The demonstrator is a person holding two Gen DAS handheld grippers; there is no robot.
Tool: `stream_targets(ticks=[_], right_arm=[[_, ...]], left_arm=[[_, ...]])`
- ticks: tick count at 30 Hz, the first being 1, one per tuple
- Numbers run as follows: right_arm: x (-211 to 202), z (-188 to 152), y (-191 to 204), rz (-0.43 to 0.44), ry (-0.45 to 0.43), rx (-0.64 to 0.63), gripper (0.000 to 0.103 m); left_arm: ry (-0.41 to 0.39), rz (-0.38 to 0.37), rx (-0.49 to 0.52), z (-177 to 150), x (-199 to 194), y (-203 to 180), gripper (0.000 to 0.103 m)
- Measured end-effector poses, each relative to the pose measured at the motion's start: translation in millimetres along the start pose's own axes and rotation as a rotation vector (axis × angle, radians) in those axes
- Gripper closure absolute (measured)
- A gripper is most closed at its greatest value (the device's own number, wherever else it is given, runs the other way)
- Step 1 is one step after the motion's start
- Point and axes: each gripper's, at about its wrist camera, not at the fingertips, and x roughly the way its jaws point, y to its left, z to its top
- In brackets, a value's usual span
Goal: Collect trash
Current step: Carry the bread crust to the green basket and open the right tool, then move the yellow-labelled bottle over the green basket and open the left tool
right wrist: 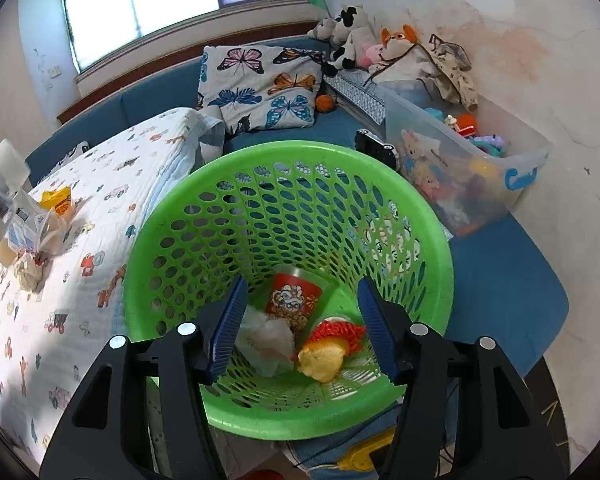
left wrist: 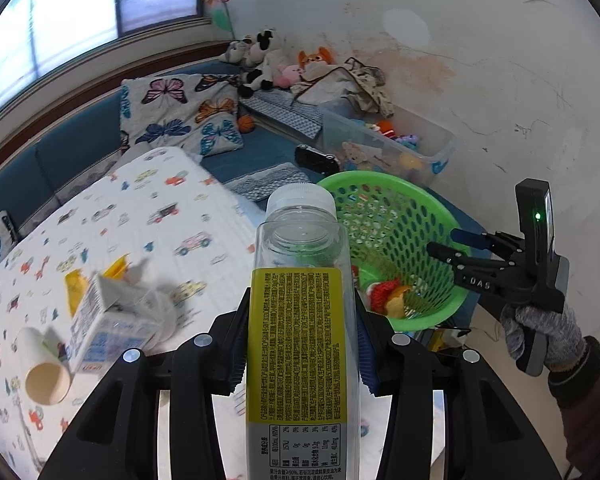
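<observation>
Left gripper (left wrist: 300, 344) pinches clear plastic bottle with yellow label (left wrist: 298, 320), cap forward toward green perforated plastic basket (left wrist: 432, 216) (trash already inside); right gripper (right wrist: 300, 328) spread, empty, over basket; milk carton (left wrist: 108, 320), paper cup (left wrist: 46, 376) on quilt

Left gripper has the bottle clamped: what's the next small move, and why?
Probably carry the bottle in the left gripper over the green basket and release. The right gripper hangs open and empty above it, trash already lying inside.
</observation>
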Motion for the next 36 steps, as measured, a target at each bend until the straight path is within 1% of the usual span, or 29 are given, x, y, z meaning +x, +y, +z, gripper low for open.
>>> stream_targets(ticks=[2, 9, 19, 23, 27, 33, 35, 36], right_arm=[[-4.2, -0.8, -2.2, 0.001, -0.008, 0.003, 0.042], [-16.6, -5.6, -10.8, 0.007, -0.023, 0.02, 0.042], [-25.0, -13.9, -22.0, 0.024, -0.026, 0.046, 0.041], [-27.6, -17.0, -25.4, 0.029, -0.025, 0.057, 0.04], [-29.7, -19.0, -30.4, 0.032, -0.026, 0.07, 0.04], [-32.0, -22.2, -37.5, 0.038, -0.025, 0.086, 0.04], [-32.1, -22.9, -38.2, 0.039, -0.025, 0.088, 0.04], [-32.3, -23.7, -38.7, 0.04, -0.025, 0.09, 0.04]], left_arm=[[0.005, -0.011, 0.015, 5.3, 6.3, -8.9, 0.06], [0.03, -0.038, 0.061, 19.4, 32.7, -35.1, 0.06], [0.1, -0.08, 0.093, 34.5, 81.2, -71.6, 0.06], [0.129, -0.081, 0.119, 38.5, 100.8, -89.9, 0.06], [0.147, -0.082, 0.14, 41.3, 112.2, -102.1, 0.059], [0.17, -0.09, 0.144, 41.8, 126.7, -111.4, 0.059], [0.163, -0.097, 0.142, 42.3, 127.6, -113.3, 0.058], [0.159, -0.104, 0.139, 43.3, 127.0, -114.2, 0.054]])
